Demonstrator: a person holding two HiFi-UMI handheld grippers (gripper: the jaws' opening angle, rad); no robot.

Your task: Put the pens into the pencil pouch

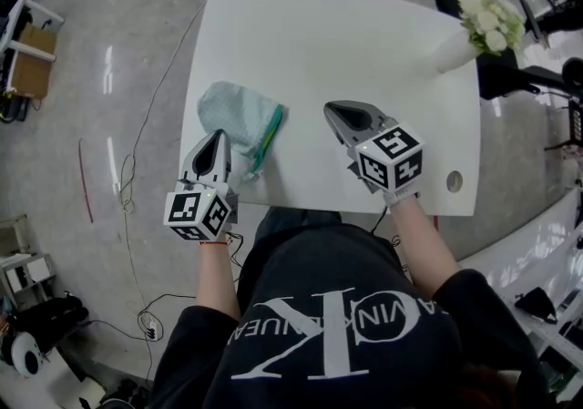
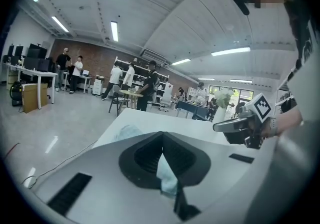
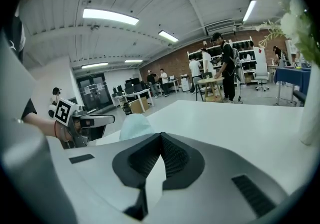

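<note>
Nearest: both grippers are held just over the table's (image 1: pixel 346 43) near edge, well apart from each other.

Left gripper (image 1: pixel 219 136): jaws are seen together, nothing clamped; its tip lies at the near left edge of the pencil pouch (image 1: pixel 235 114).

Right gripper (image 1: pixel 330 108): jaws are likewise closed and empty, over bare table to the right of the pouch.

The pouch, pale teal, lies flat on the left half of the table, close to the left edge. A green strip (image 1: pixel 265 141) is seen along its right side; pen or trim cannot be told.

A round hole (image 1: pixel 454 181) is noted near the near right corner.

Beyond the pouch, the table's middle and far part are open.

At the far right corner a white vase (image 1: pixel 453 50) with flowers (image 1: pixel 487 15) is seen.
</note>
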